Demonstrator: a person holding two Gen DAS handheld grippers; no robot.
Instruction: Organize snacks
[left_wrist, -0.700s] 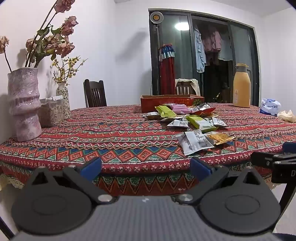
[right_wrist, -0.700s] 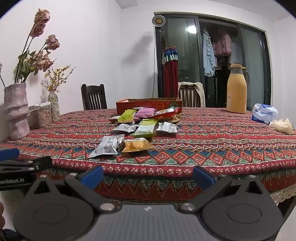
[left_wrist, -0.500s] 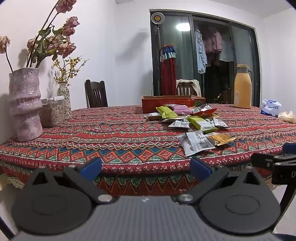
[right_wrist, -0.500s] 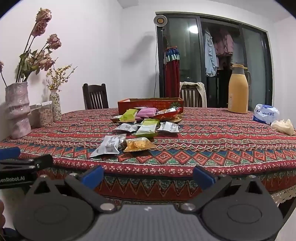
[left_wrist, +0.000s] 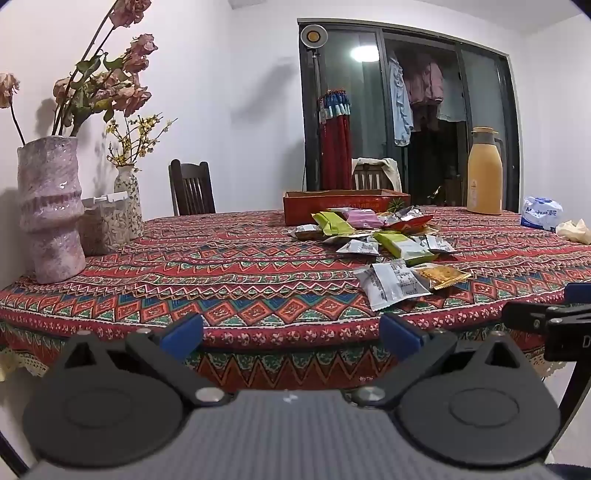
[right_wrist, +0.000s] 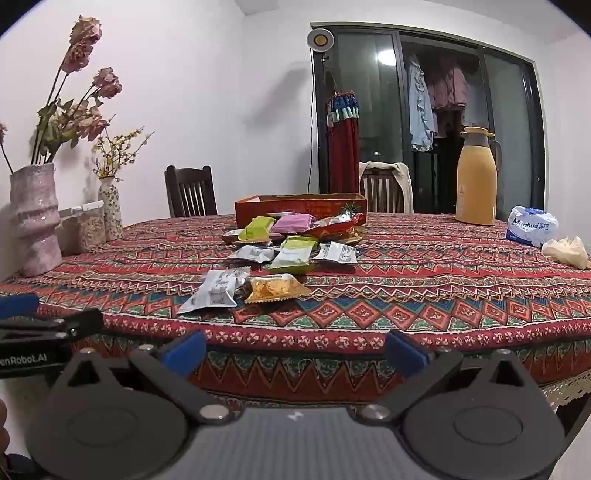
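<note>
Several wrapped snacks lie scattered on the patterned tablecloth: a white packet (left_wrist: 391, 284) (right_wrist: 216, 290) and a golden cracker packet (left_wrist: 441, 277) (right_wrist: 275, 290) nearest, with green (right_wrist: 293, 253), pink (right_wrist: 293, 223) and silver ones behind. A shallow red box (left_wrist: 345, 205) (right_wrist: 301, 208) stands behind the pile. My left gripper (left_wrist: 291, 334) hangs open in front of the table edge, nothing between its blue pads. My right gripper (right_wrist: 295, 349) is open too, equally short of the table. Each gripper's side shows at the edge of the other's view.
A pink vase of dried roses (left_wrist: 48, 206) (right_wrist: 33, 221), a small flowered vase (left_wrist: 127, 201) and a clear jar (left_wrist: 103, 227) stand at the left. An orange thermos (left_wrist: 484, 173) (right_wrist: 476, 179), a tissue pack (right_wrist: 532, 225) and a crumpled cloth (right_wrist: 567, 251) are at the right. Chairs stand behind.
Both views have drifted very slightly; the table and snacks sit almost where they were. Both grippers stay open and hold nothing.
</note>
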